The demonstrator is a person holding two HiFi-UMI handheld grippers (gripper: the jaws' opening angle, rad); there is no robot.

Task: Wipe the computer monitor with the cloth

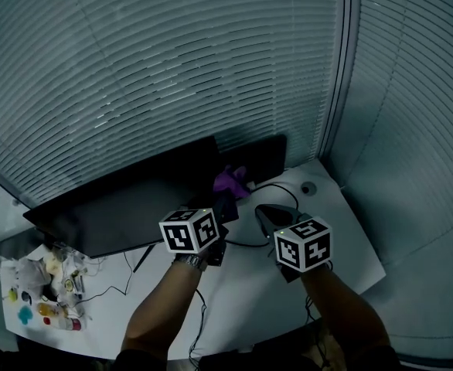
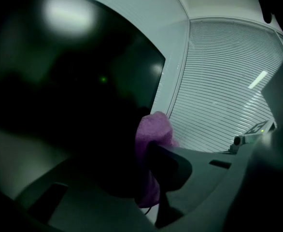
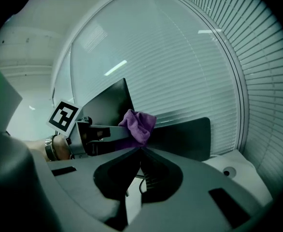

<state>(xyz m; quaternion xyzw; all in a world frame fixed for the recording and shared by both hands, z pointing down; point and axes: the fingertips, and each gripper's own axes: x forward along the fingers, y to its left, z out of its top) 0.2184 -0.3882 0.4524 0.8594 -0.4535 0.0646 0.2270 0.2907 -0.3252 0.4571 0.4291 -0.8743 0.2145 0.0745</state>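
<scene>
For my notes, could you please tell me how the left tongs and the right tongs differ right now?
The left tongs are shut on the purple cloth; the right tongs are shut on nothing. The left tongs reach nearer the large monitor. Both carry a marker cube.

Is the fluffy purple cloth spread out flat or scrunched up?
Scrunched up: the fluffy purple cloth bulges in a crumpled lump, pinched between the left gripper's jaws.

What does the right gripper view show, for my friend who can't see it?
The left gripper holds a purple cloth up by a dark monitor. In front, the right gripper is shut on nothing, and window blinds fill the background.
</scene>
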